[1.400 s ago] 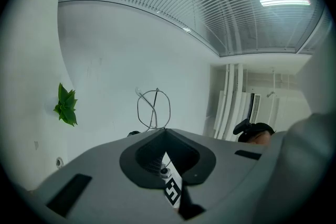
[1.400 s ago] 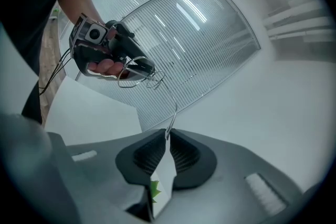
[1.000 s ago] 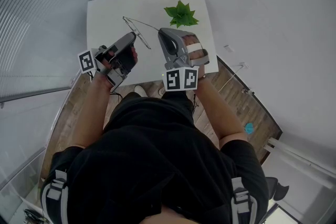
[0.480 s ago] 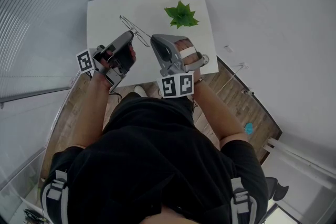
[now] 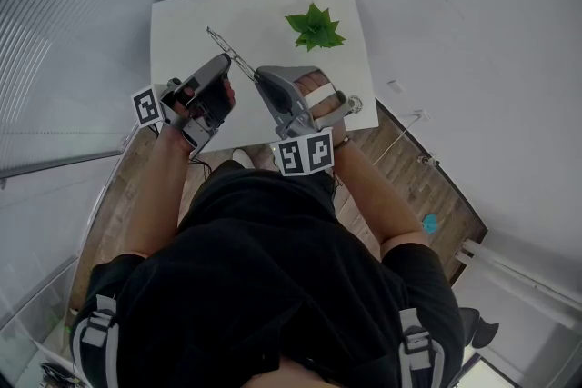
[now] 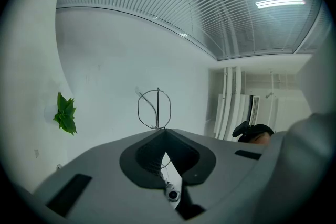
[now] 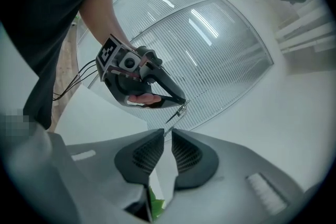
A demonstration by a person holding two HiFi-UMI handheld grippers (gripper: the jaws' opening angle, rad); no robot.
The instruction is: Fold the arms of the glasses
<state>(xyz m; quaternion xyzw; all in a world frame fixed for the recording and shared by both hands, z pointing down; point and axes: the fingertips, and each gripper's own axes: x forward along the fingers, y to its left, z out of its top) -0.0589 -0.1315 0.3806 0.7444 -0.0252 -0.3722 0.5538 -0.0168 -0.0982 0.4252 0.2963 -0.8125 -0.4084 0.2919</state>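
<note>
Left tongs (image 5: 227, 59), right tongs (image 5: 258, 72), one pair of glasses (image 5: 219, 40), one plant (image 5: 315, 25)

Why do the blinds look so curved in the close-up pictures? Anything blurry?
Left gripper view: a wide lens bows the slatted blinds into arcs and darkens the corners, yet the thin wire-framed glasses stay sharp. Right gripper view: the same bulging, with lamp reflections streaking the blinds. Head view: even light, hardly any shadow on the white table.
</note>
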